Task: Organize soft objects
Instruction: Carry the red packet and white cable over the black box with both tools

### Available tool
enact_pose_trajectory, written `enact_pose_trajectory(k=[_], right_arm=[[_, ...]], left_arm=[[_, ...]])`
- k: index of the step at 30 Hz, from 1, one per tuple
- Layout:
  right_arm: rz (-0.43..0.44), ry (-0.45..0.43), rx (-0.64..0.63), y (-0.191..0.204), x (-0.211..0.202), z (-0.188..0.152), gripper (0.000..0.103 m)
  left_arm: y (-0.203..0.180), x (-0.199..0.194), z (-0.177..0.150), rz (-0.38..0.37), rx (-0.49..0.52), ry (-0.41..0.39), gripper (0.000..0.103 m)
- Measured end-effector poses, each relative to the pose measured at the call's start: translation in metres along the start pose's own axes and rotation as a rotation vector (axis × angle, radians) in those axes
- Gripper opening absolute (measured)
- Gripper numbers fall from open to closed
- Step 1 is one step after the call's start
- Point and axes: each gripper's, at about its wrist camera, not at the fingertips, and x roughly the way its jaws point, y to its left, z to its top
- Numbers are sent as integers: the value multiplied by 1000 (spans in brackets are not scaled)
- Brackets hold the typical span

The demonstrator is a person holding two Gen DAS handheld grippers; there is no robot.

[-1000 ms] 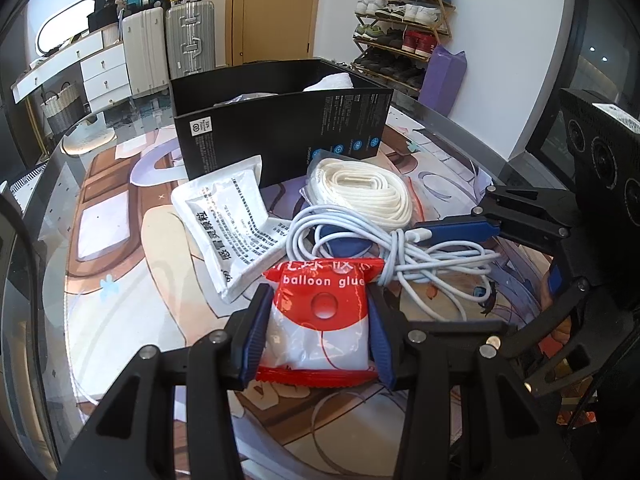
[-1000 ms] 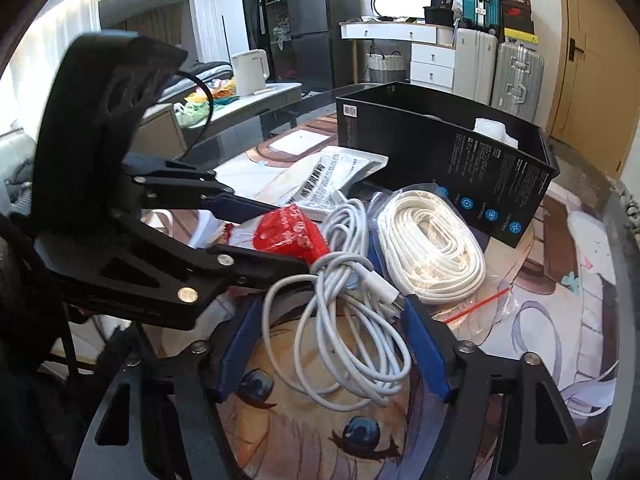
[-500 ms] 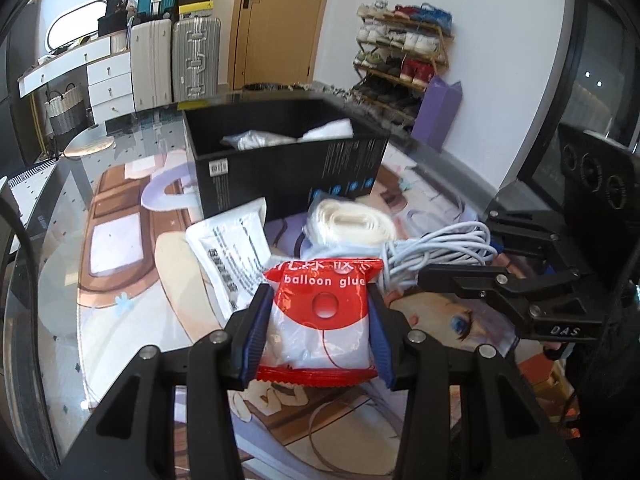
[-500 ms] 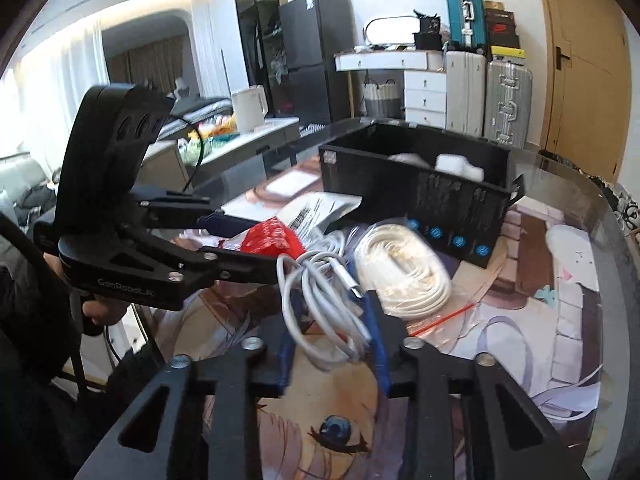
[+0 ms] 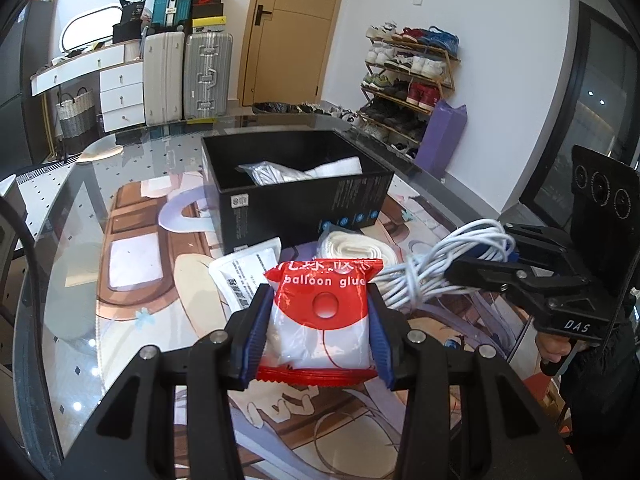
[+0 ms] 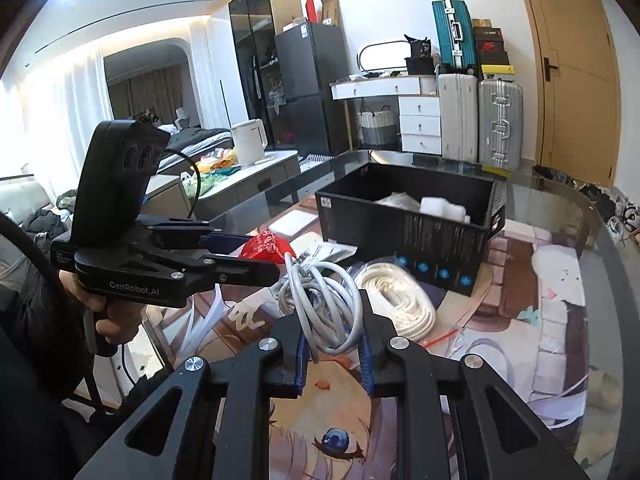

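Note:
My left gripper (image 5: pixel 320 320) is shut on a red and white balloon glue packet (image 5: pixel 322 312), held above the table. The same gripper (image 6: pixel 256 254) shows at the left of the right wrist view with the red packet (image 6: pixel 266 246) in it. My right gripper (image 6: pixel 332 332) is shut on a coiled white cable (image 6: pixel 320 304), lifted off the mat; in the left wrist view that gripper (image 5: pixel 472 264) holds the white cable (image 5: pixel 432 272) at the right. A black box (image 5: pixel 296 204) with white soft items inside stands behind them.
A bagged coil of white cord (image 6: pixel 396 300) and a flat white printed pouch (image 5: pixel 244 272) lie on the illustrated mat (image 6: pixel 520 292) in front of the black box (image 6: pixel 404 224). The glass table's edge (image 6: pixel 608 248) curves at the right. Suitcases and drawers stand beyond.
The right gripper closed on the white cable and lifted it off the mat. Both grippers rose, so the box's inside now shows. The left gripper kept its hold on the packet.

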Motion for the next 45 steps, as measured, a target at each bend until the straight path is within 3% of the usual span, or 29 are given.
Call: enact_pose_trajectory(k=[21,31,45], right_arm=[[-117,-182,35,-8,-47,37,20],[-147,-211,56,-16,-49,57,20],[-169,-183,96,-46,-22,84,20]], left_arm=[[9,-10,41,89,-13,-105,44],[10,-9,68,130,2,-147,44],[16,20,91,161,-6,-128,44]])
